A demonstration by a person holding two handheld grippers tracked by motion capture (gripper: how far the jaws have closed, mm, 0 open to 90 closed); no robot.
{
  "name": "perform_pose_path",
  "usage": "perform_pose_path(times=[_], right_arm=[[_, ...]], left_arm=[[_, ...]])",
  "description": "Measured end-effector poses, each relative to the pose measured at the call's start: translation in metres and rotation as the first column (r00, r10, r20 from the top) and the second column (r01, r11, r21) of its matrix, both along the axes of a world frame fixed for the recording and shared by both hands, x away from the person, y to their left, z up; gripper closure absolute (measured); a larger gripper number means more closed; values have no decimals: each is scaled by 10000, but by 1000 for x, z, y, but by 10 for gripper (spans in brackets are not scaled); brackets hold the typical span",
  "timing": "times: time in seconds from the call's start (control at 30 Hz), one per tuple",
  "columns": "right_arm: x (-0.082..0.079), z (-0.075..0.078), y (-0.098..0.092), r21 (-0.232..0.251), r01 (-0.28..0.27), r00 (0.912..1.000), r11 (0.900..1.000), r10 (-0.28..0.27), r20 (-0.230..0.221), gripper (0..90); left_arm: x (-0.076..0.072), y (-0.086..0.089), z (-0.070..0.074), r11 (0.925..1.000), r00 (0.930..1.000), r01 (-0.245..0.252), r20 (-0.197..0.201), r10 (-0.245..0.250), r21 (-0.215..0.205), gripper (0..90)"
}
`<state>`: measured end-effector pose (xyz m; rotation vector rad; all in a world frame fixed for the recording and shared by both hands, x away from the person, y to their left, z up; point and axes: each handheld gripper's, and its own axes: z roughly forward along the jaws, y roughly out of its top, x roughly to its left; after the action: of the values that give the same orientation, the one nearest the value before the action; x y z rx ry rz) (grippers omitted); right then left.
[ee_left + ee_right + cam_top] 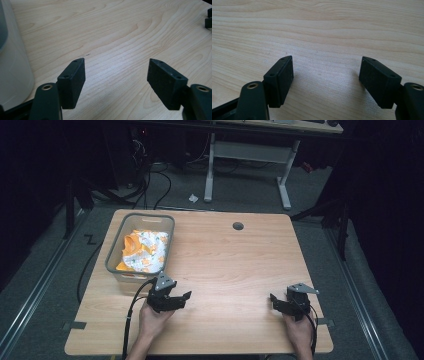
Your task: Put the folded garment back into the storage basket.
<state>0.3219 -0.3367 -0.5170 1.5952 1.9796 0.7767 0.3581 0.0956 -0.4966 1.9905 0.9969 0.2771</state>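
At far left, cloth (142,251) in the bin (114,255) looked soft and light; I'd pinch a fold. Both my left gripper (176,296) and right gripper (278,302) gaped empty.

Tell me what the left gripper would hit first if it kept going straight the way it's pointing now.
Probably bare wooden table. The open left gripper points across it toward the right gripper, whose black tips show far off. The grey bin sits off to one side.
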Motion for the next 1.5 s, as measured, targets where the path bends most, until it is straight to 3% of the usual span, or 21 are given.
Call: perform_pose_path(times=[0.57, 1.5], right_arm=[[0, 0, 0, 5, 1, 10000, 10000, -1, 16, 281], [0, 0, 0, 9, 2, 10000, 10000, -2, -3, 281]], left_arm=[[2, -5, -12, 9999, 9996, 17, -293, -13, 138, 317], [7, -16, -28, 9940, 9998, -209, -26, 213, 1076, 321]])
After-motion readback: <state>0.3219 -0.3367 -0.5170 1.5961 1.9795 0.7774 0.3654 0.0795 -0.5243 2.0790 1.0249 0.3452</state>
